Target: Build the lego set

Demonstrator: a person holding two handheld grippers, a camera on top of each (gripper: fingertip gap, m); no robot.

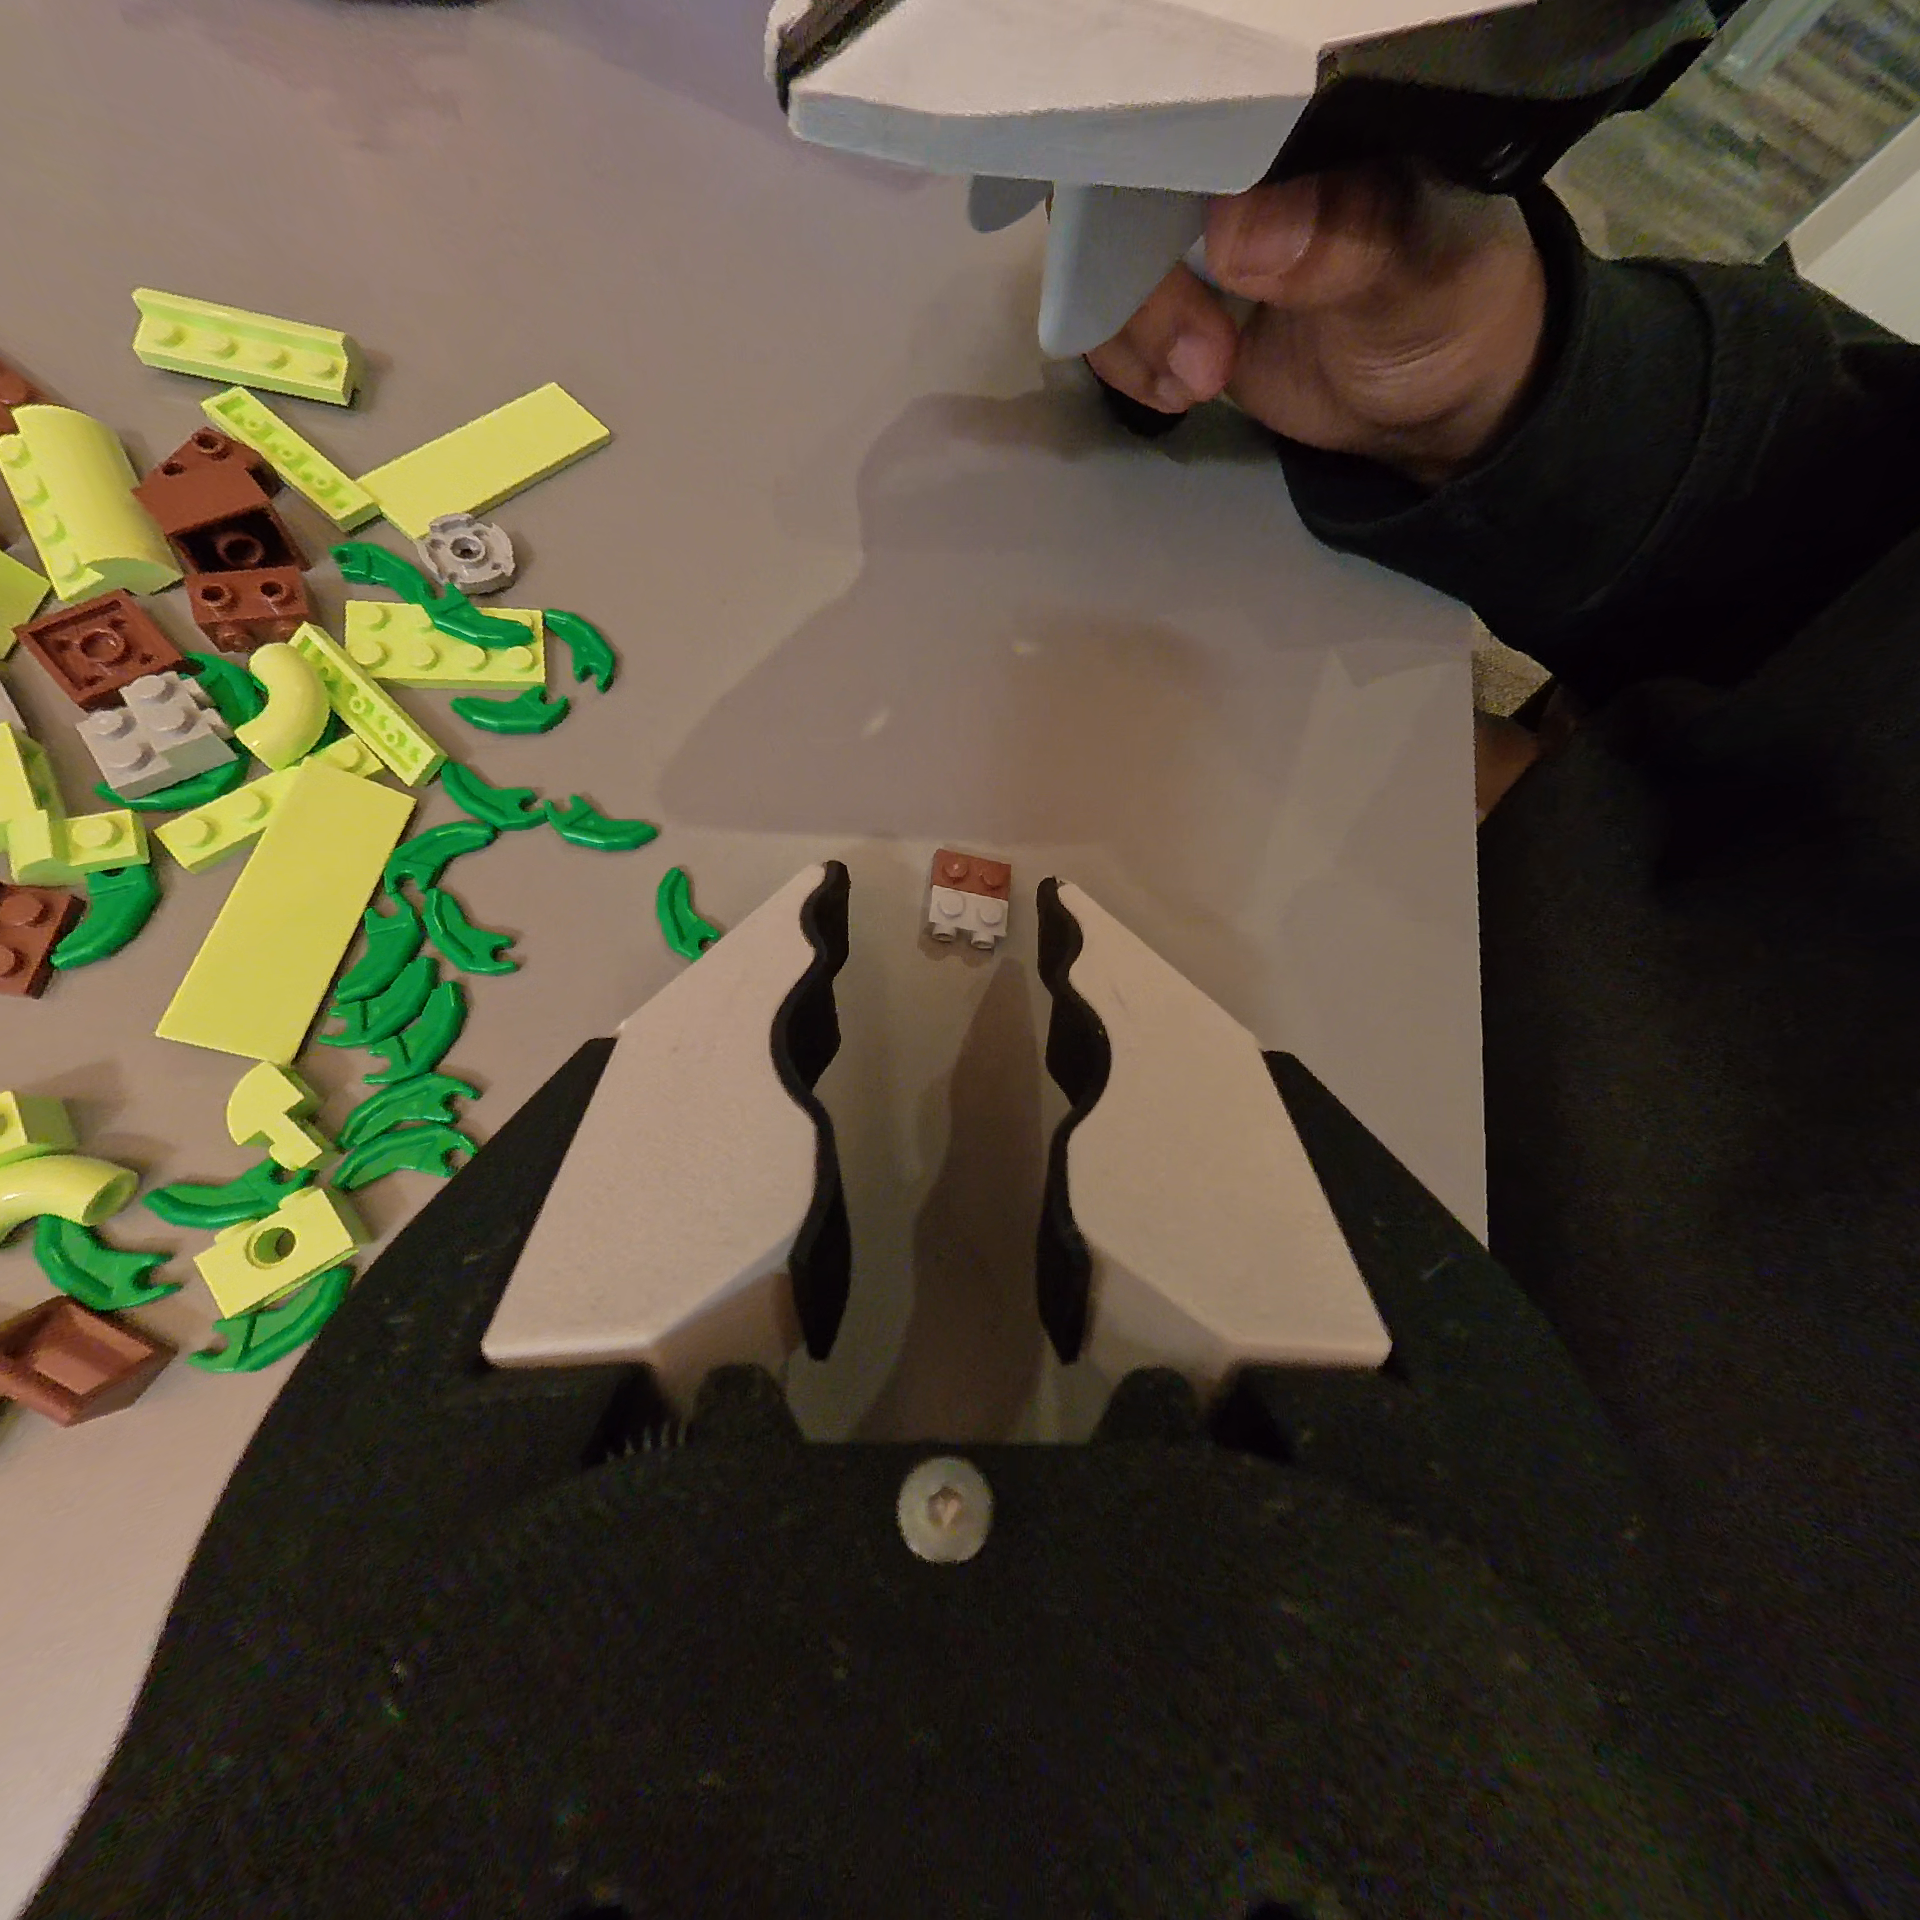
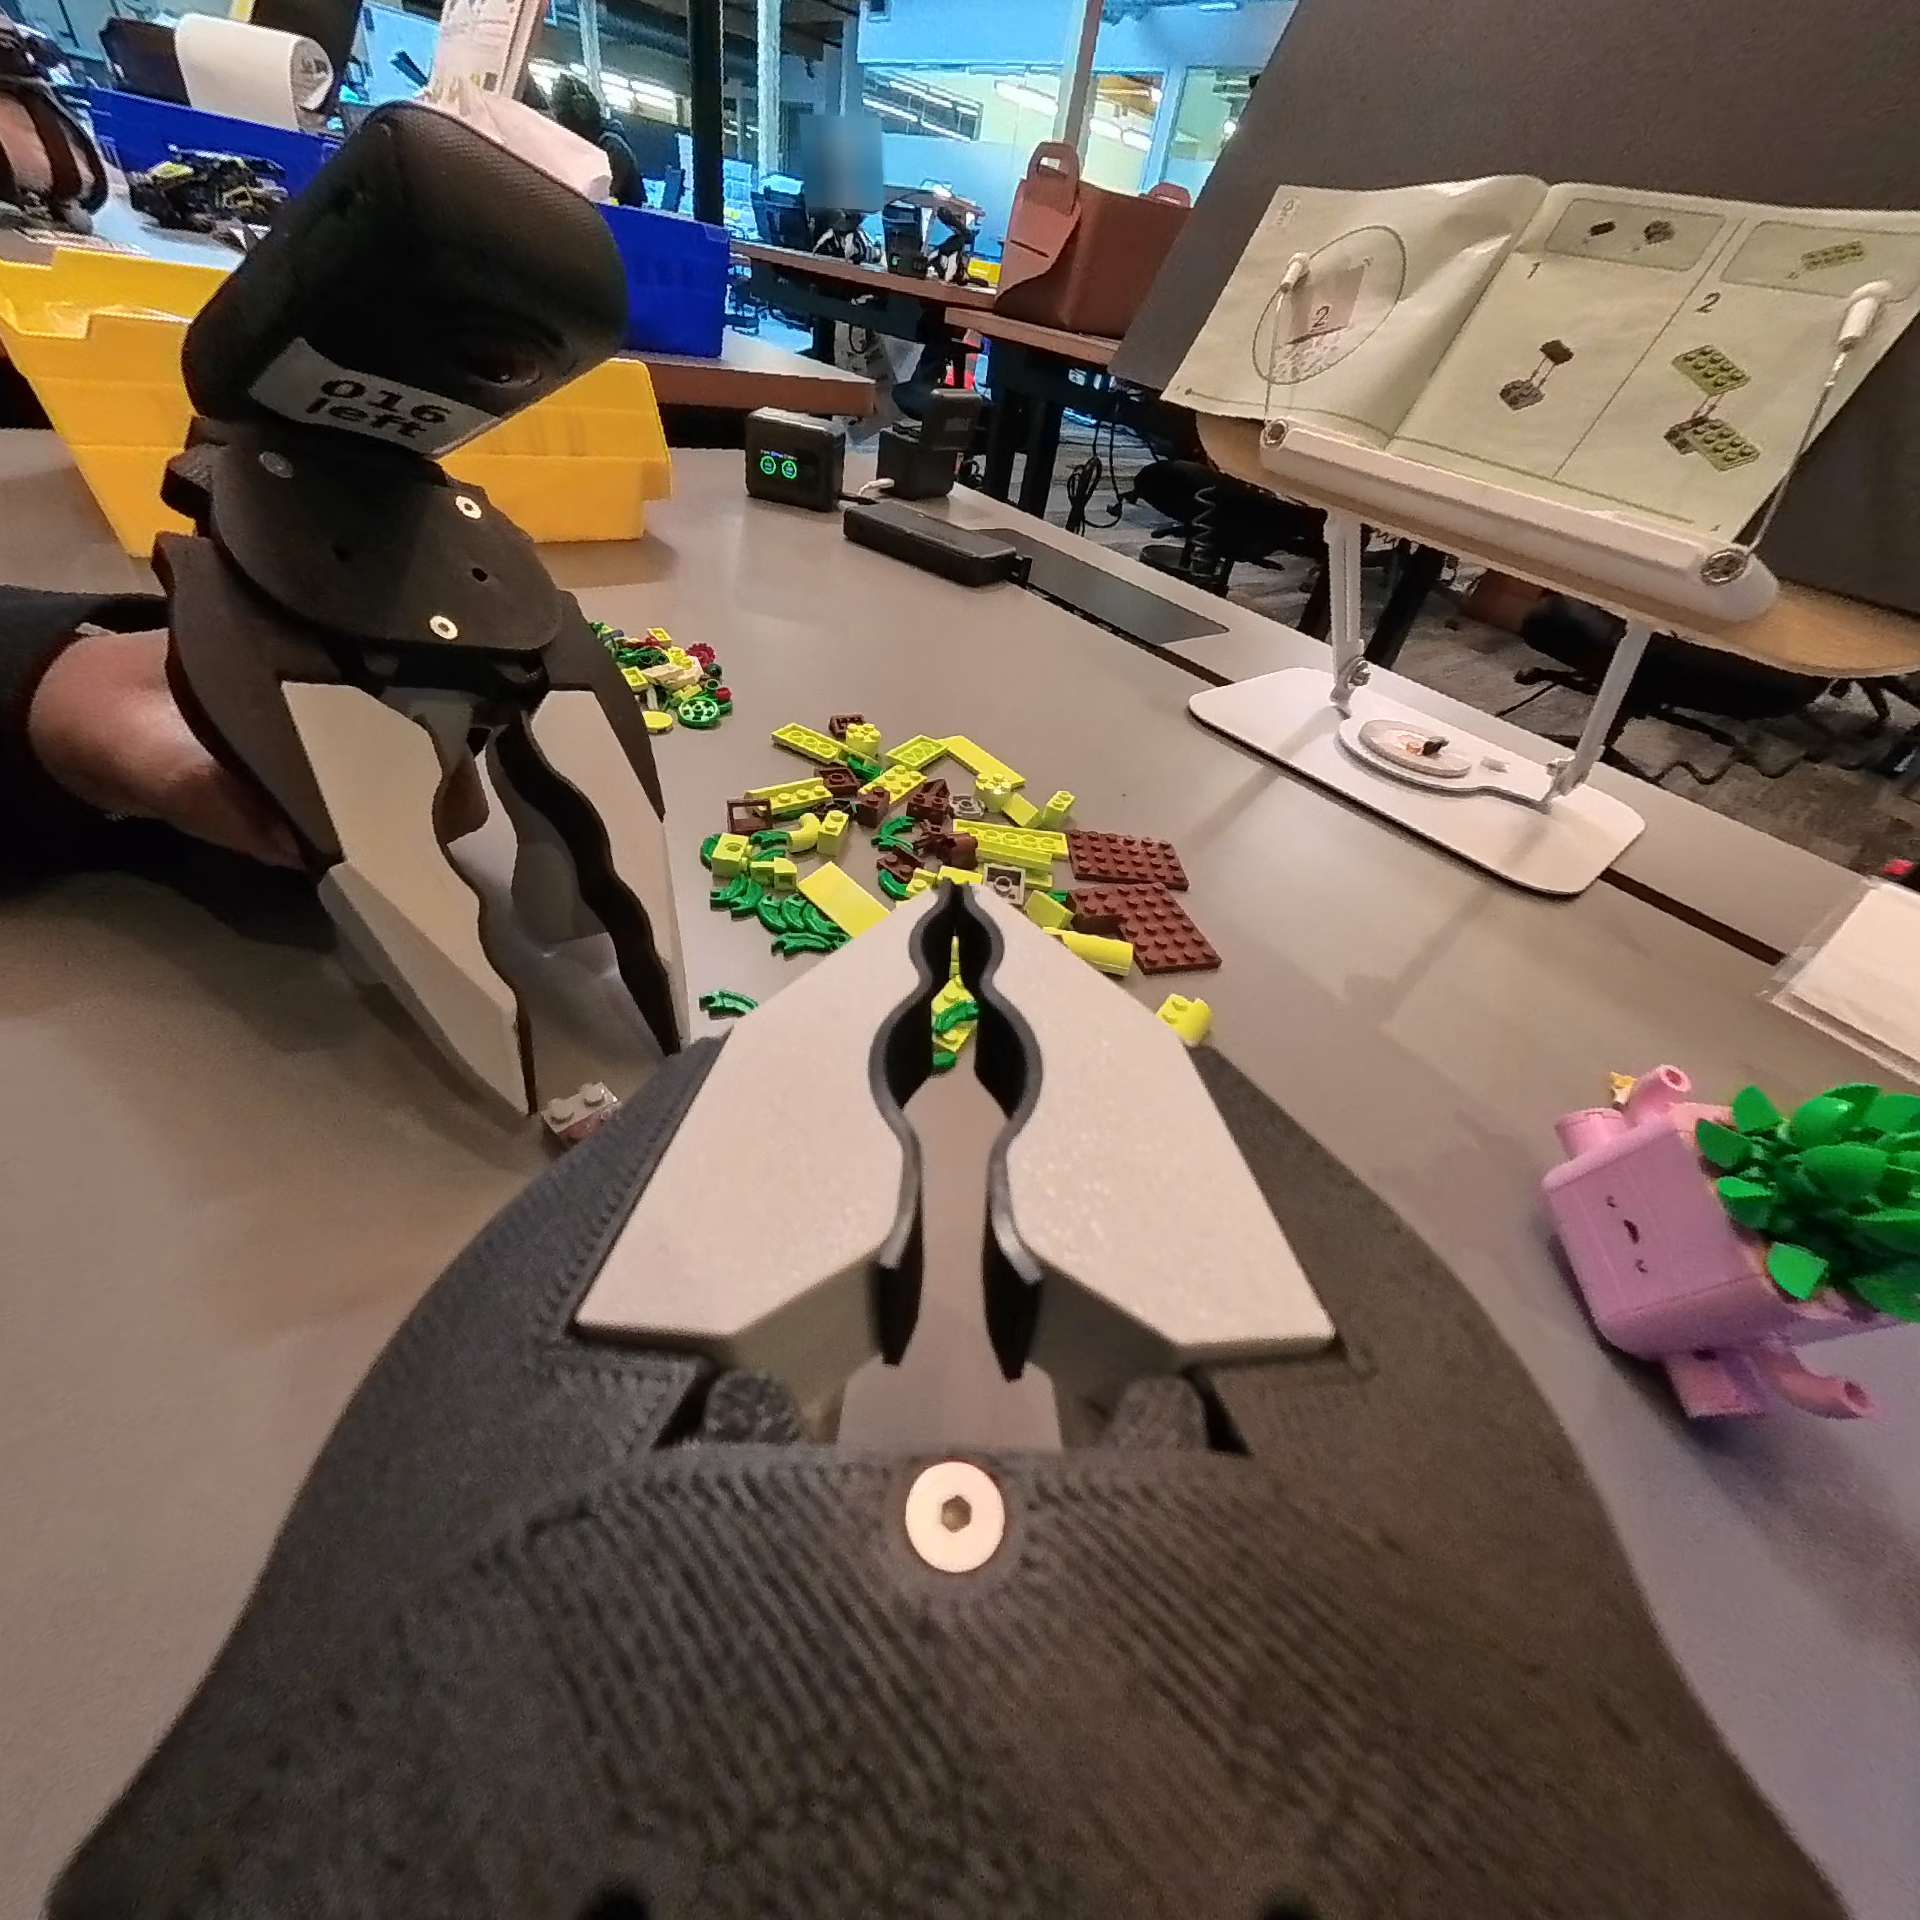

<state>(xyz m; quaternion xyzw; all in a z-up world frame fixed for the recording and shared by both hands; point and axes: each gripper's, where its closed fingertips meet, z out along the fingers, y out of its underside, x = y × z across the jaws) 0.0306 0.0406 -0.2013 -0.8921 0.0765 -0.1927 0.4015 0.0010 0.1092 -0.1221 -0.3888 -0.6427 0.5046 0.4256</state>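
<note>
A small assembly, a brown brick on a grey brick (image 1: pixel 969 899), lies on the grey table right between my left gripper's (image 1: pixel 943 883) open fingertips, not gripped. In the right wrist view the same assembly (image 2: pixel 579 1110) sits under the left gripper (image 2: pixel 597 1081), which points down at it. My right gripper (image 2: pixel 956 902) is shut and empty, held above the table, aimed at the pile of loose lime, green and brown pieces (image 2: pixel 914 831). A finger (image 1: pixel 1039 114) of the right gripper, held by a hand, shows at the top of the left wrist view.
The loose pile (image 1: pixel 312 779) lies left of the left gripper. Two brown plates (image 2: pixel 1127 857) lie at the pile's right. An instruction booklet on a stand (image 2: pixel 1507 343) stands at the back right. A pink pot model with green leaves (image 2: pixel 1704 1247) lies right. The table edge (image 1: pixel 1475 935) is close. Spacing between my two grippers at the tips: around 11 cm.
</note>
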